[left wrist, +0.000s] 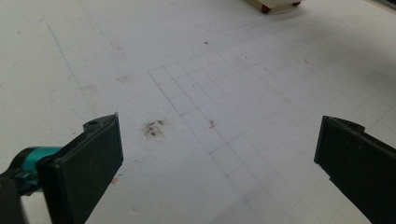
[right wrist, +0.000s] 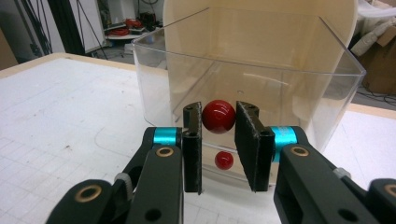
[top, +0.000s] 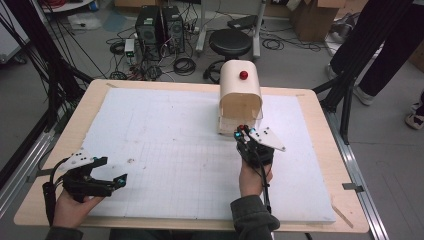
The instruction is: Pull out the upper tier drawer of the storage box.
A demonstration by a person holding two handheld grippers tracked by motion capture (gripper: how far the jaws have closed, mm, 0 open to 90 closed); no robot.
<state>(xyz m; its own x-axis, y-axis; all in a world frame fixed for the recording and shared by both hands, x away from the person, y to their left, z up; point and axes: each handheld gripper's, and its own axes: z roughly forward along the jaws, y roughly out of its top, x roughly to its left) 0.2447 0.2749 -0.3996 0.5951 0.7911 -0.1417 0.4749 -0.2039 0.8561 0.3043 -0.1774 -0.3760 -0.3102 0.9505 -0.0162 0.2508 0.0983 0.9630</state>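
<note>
The right hand-held gripper was clamped on a red ball knob at the front of a clear plastic drawer, its 2 jaws pressed against the knob's 2 sides, 1 each, with the knob sitting level between them. The drawer stood partly out of a cream, arch-topped box on the white foam-covered bench, and in the high view the box lay straight ahead of the right hand, on its far side, so that the drawer's long axis ran in line with the forearm, toward and away from the person. That line looked like what the next move turned on: a push or pull would have to follow it squarely, since a skewed pull could likely jam the drawer or drag the light box across the foam. A second, smaller red knob sat lower on the box front, just beneath the held 1. The left hand-held gripper rested well apart at the near left corner, jaws wide apart and holding nothing, over a bare gridded surface; the right hand was plainly the nearer.
</note>
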